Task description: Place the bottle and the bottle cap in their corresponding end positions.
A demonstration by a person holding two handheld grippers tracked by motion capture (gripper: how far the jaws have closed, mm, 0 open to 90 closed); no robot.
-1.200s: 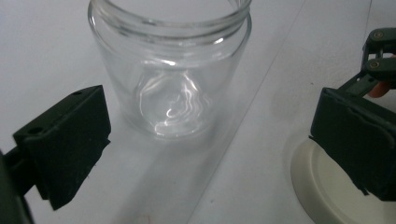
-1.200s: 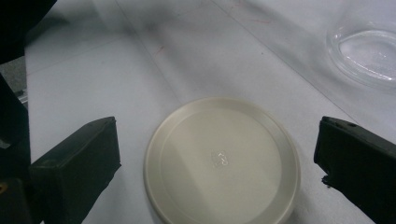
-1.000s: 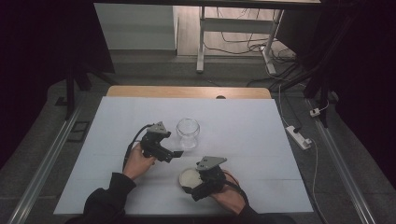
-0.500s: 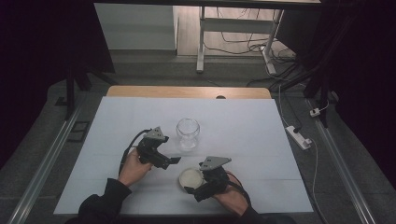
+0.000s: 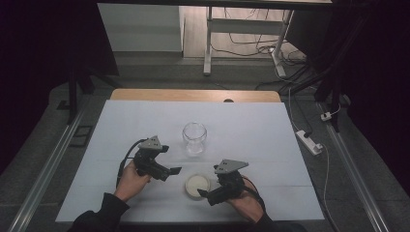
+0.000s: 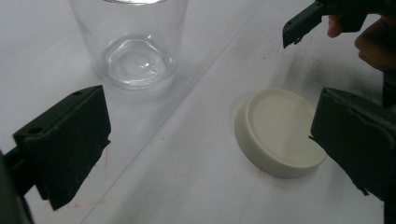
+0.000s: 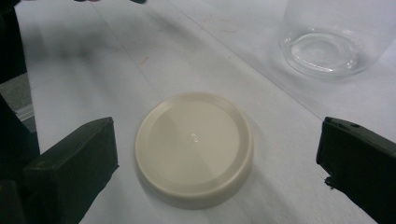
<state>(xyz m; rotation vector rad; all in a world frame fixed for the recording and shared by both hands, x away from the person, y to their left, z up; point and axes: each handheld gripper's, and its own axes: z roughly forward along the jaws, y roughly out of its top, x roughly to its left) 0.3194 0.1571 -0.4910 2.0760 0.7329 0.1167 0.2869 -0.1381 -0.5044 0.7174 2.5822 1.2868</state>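
While lid [image 7: 194,147] lies flat on tabletop [image 5: 270,140], right gripper [image 7: 217,163], open and empty, should straddle its rim squarely; left gripper [image 6: 210,140] open, jar [image 5: 194,137] near.

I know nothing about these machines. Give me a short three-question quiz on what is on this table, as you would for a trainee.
1. True or false: the cream lid is screwed onto the glass jar.
2. Multiple choice: the lid lies A) inside the jar, B) flat on the white table between the two grippers, C) clamped in one gripper.
3. Fill in: the jaws of the right gripper stand ____ on either side of the lid.

Key
1. False: the lid lies on the table apart from the jar, which stands open.
2. B: the left gripper and the right gripper both point at it, and neither holds it.
3. Open.
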